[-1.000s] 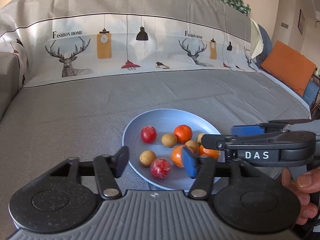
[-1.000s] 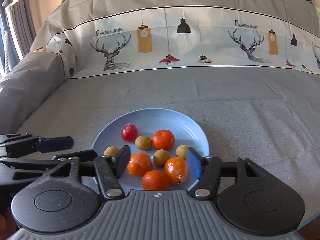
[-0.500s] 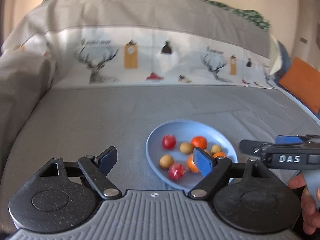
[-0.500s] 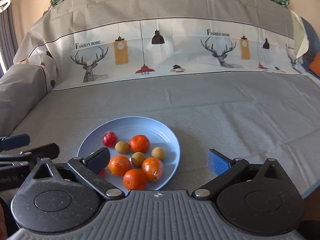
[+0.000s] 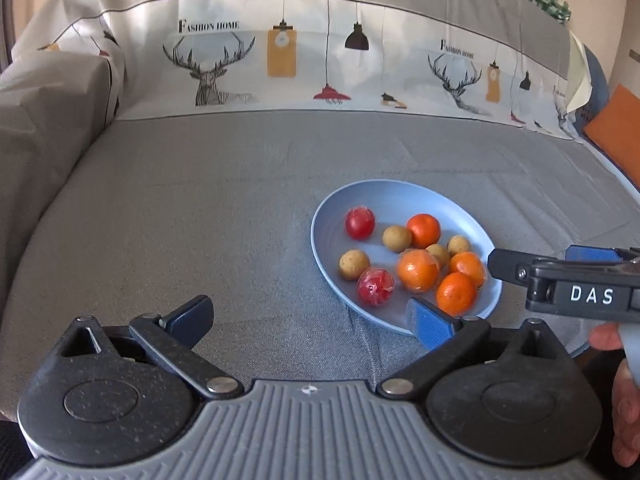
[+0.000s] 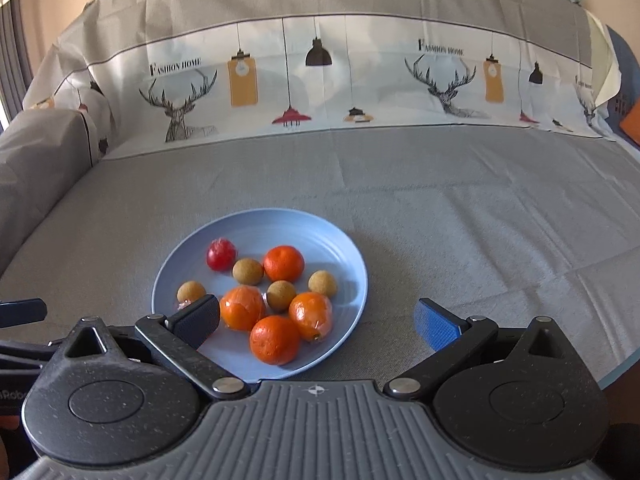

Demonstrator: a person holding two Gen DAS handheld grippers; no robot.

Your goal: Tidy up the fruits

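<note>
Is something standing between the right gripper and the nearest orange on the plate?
Nothing visible does. The right gripper is open, and the nearest orange lies uncovered on the blue plate, in front of its fingers.

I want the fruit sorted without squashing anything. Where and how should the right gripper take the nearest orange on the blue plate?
Grip the nearest orange across its widest middle, coming down from above with the open right gripper. It is round, so any axis works, but neighbouring oranges crowd its far side; the plate is bare on its near side.
</note>
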